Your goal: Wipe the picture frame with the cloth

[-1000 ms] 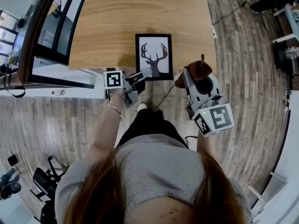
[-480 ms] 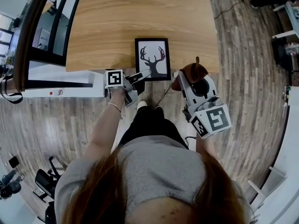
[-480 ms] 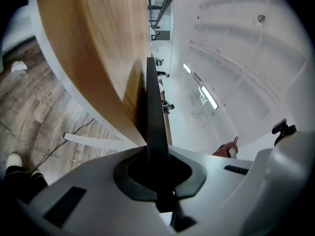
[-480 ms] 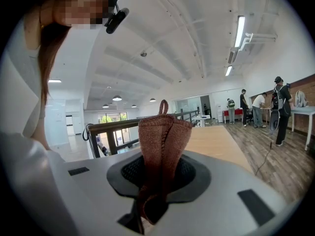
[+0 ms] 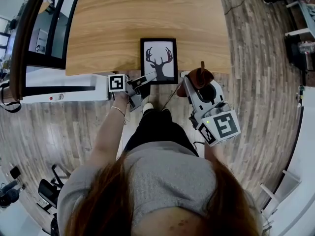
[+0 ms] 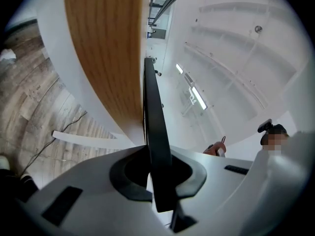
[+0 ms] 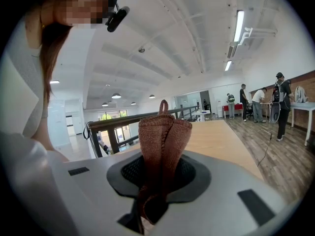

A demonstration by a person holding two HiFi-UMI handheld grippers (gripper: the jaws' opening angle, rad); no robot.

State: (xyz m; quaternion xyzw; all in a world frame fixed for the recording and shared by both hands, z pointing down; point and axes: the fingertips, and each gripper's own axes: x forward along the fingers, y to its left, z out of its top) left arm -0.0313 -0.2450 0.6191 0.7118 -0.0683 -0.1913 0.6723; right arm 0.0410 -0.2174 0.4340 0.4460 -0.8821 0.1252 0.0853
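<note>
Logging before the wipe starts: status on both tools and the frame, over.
Left tool shut on picture frame, near edge. Right tool shut on brown cloth, clear of frame. Nothing between them.

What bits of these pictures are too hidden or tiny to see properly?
- Left gripper view: the picture frame shows edge-on, so its deer print is hidden.
- Head view: the left gripper covers the frame's near corner.
- Right gripper view: the bottom of the cloth is buried between the jaws, and the people far off are too small to make out.
</note>
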